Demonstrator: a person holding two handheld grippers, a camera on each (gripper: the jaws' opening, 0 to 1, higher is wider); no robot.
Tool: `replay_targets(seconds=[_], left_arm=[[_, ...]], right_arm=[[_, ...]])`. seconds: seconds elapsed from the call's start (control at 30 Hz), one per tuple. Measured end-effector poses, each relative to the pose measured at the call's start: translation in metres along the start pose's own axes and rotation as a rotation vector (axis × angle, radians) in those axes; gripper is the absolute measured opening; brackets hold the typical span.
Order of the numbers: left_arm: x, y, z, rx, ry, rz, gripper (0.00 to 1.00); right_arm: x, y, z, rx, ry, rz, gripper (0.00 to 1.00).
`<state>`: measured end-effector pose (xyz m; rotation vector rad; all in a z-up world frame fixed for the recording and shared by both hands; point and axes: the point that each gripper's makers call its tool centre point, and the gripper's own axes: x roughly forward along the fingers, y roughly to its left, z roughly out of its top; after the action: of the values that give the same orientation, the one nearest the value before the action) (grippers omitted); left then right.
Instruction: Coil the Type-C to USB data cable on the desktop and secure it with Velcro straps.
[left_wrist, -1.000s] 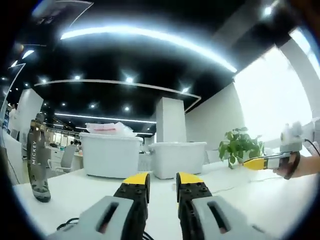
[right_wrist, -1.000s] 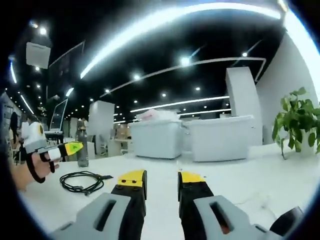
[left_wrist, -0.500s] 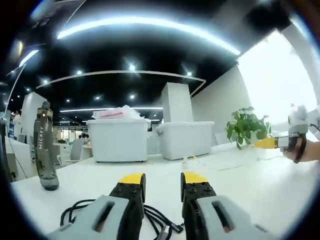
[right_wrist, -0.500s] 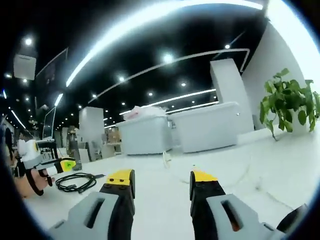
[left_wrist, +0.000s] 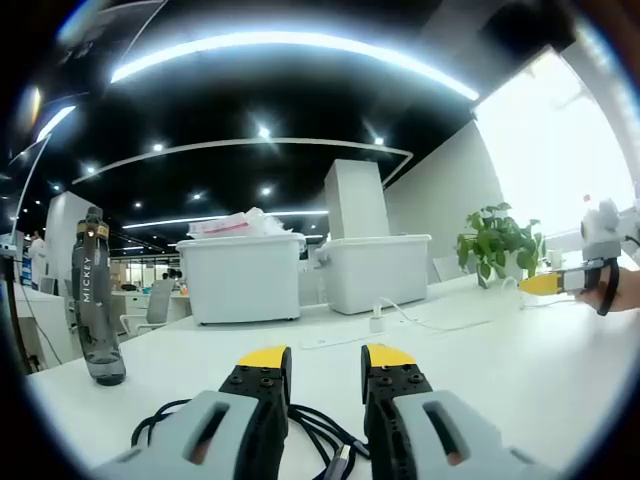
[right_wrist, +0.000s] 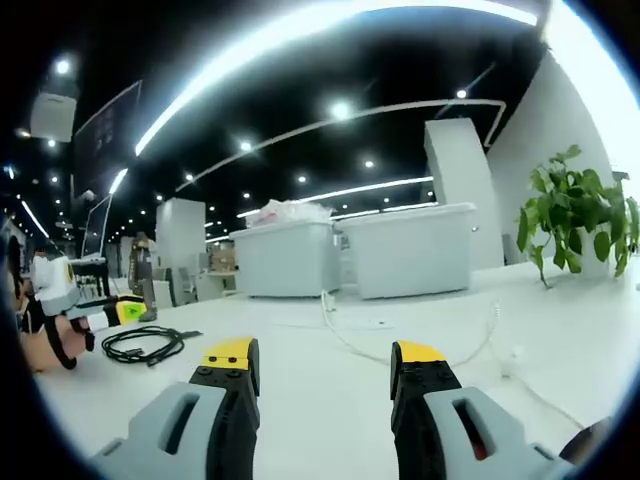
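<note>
Cable (left_wrist: 310, 435) is the black one, lying in loose loops on the white bench (left_wrist: 480, 370), right at the bottom of the left gripper view, partly hidden behind the left gripper (left_wrist: 325, 362). Its metal plug end pokes out between the two jaws near the bottom edge. The left gripper's yellow-tipped jaws sit a little apart with nothing between them, hovering just over the cable.

In the right gripper view the same cable (right_wrist: 143, 345) shows up at the left, a small loose bundle on the bench (right_wrist: 560, 330), with the left gripper (right_wrist: 128, 311) just above it in a person's hand (right_wrist: 40, 345). The right gripper (right_wrist: 325, 352) has its jaws spread wide, nothing held, well apart from the cable.

From the left gripper view you can also spot the right gripper (left_wrist: 543, 285) off at the far right edge, yellow tip pointing inward, held in a hand.

Other stuff around: a dark water bottle (left_wrist: 95, 300) standing upright at the left of the left gripper view, two big white bins (left_wrist: 243, 280) side by side further back, a potted plant (left_wrist: 495, 245) to the right of them, and a thin white cord (right_wrist: 400, 345) snaking across the bench in the middle of the right gripper view. Can't make out any strap.
</note>
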<state>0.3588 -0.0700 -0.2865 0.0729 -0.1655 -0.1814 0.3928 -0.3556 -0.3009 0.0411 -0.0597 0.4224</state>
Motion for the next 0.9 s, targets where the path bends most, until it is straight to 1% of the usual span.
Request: replay_targets(seconds=[0.13,0.3,0.4,0.43,0.5,0.57,0.67,0.73,0.8,0.87,0.9], left_arm=[[-0.001,-0.003,0.003,0.029,-0.011,-0.012,0.3],[0.0,-0.009,0.004,0.012,-0.014,-0.042,0.33],[-0.001,-0.007,0.006,0.006,-0.021,-0.037,0.36],[-0.001,-0.006,0.007,0.0,-0.025,-0.029,0.37],[0.0,-0.001,0.008,-0.042,-0.029,0.0,0.41],[0.001,0.001,0.008,-0.074,-0.026,0.001,0.45],[0.002,0.0,0.009,-0.091,-0.026,-0.001,0.46],[0.002,-0.003,0.011,-0.073,-0.032,-0.002,0.46],[0.001,-0.005,0.014,-0.033,-0.048,0.008,0.45],[0.001,-0.005,0.015,0.001,-0.056,0.022,0.43],[0.001,-0.006,0.014,0.018,-0.051,0.028,0.42]], right_arm=[[0.001,-0.003,0.002,-0.033,-0.005,-0.018,0.52],[0.001,-0.011,0.002,-0.022,-0.005,-0.057,0.52],[0.001,-0.015,0.001,0.001,-0.005,-0.075,0.52],[0.001,-0.016,0.001,0.003,-0.005,-0.076,0.52],[0.0,-0.014,0.002,-0.009,-0.003,-0.076,0.52],[0.0,-0.011,0.004,-0.01,-0.008,-0.07,0.52],[0.0,-0.004,0.006,0.004,-0.013,-0.043,0.52],[0.0,-0.003,0.008,0.011,-0.025,-0.037,0.52],[0.001,-0.005,0.011,0.017,-0.036,-0.04,0.52],[0.001,-0.007,0.012,0.016,-0.04,-0.049,0.51],[0.001,-0.009,0.011,0.009,-0.035,-0.056,0.51]])
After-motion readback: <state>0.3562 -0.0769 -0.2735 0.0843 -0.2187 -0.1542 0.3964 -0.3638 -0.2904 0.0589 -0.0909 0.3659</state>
